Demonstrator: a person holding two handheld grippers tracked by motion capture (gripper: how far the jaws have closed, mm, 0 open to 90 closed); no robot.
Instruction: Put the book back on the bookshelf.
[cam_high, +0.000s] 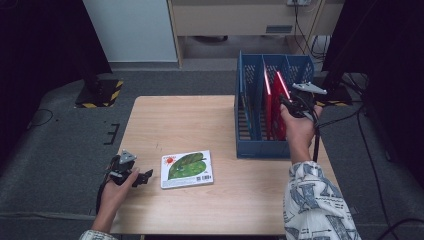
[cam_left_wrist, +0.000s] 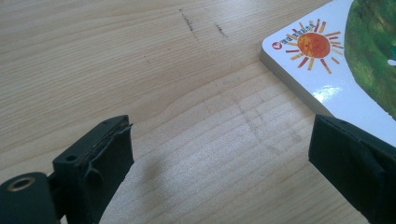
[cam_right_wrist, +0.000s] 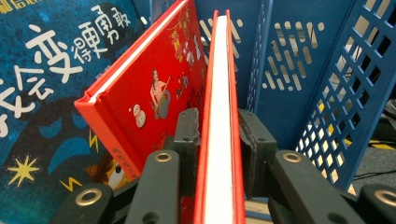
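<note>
a red book (cam_right_wrist: 218, 116) is clamped upright between the jaws of the right gripper (cam_right_wrist: 218, 149), inside the blue rack (cam_right_wrist: 327, 84); the left gripper (cam_left_wrist: 219, 172) is held spread wide.

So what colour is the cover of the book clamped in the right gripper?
Red cover, white page edges; clearest in the right gripper view.

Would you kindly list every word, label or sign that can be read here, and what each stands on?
"变得勇敢", large white characters, partly cut off: blue book in the blue file rack.
Yellow characters at that book's top edge: cut off, unreadable.
Logo text beside the sun on the leaf book: too small to read.
Barcode on it: too small.
Red book cover: pictures, no legible text.
</note>
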